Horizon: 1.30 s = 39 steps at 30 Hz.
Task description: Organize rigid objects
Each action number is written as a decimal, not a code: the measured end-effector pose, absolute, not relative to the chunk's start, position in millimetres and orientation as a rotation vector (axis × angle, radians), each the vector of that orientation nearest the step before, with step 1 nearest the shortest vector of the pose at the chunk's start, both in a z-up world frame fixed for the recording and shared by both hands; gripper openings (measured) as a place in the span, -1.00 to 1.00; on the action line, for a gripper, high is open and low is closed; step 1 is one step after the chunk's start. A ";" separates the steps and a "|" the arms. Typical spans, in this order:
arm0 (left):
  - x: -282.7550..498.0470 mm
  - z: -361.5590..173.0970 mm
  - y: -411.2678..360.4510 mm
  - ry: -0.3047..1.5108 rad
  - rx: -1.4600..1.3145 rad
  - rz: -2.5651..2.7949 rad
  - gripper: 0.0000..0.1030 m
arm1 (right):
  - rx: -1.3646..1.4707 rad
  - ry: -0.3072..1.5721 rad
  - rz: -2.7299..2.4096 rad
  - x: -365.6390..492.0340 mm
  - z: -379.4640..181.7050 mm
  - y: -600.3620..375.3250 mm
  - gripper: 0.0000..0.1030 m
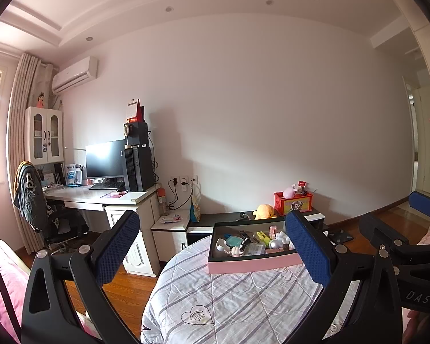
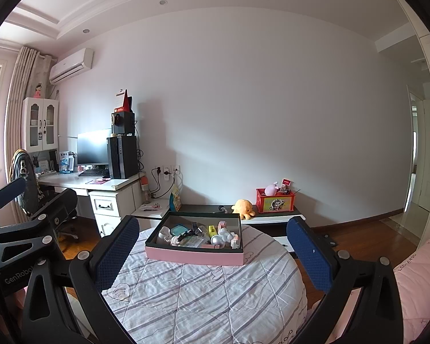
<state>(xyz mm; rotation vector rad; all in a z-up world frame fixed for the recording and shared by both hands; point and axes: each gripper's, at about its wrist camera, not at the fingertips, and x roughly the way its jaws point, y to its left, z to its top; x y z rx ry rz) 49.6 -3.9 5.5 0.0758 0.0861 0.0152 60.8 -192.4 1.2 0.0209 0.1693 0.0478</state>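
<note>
Left tongs [image 1: 212, 246] and right tongs [image 2: 212, 252]: both spread wide, empty, touching nothing. Round surface [image 2: 203, 295], quilt-covered, fills lower centre; desk [image 2: 80, 182] at left, white wall behind. Pink box [image 2: 195, 255] sits mid-frame on the surface, crammed with small rigid items [image 2: 197, 236].

A box [image 2: 194, 255] is sitting on the quilted bench [image 2: 203, 295], holding small objects [image 2: 199, 236]. Behind it a low cabinet [image 2: 272, 218] is standing against the wall, a desk [image 2: 86, 183] lying to the left.
</note>
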 end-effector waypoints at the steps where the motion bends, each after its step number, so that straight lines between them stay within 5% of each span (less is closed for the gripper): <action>1: 48.7 5.2 -4.6 0.084 0.076 0.016 0.99 | 0.020 0.170 0.048 60.6 1.2 -191.9 1.00; 39: 57.9 -9.9 -5.8 0.101 0.066 0.003 1.00 | 0.023 0.179 0.043 63.0 -3.5 -193.3 1.00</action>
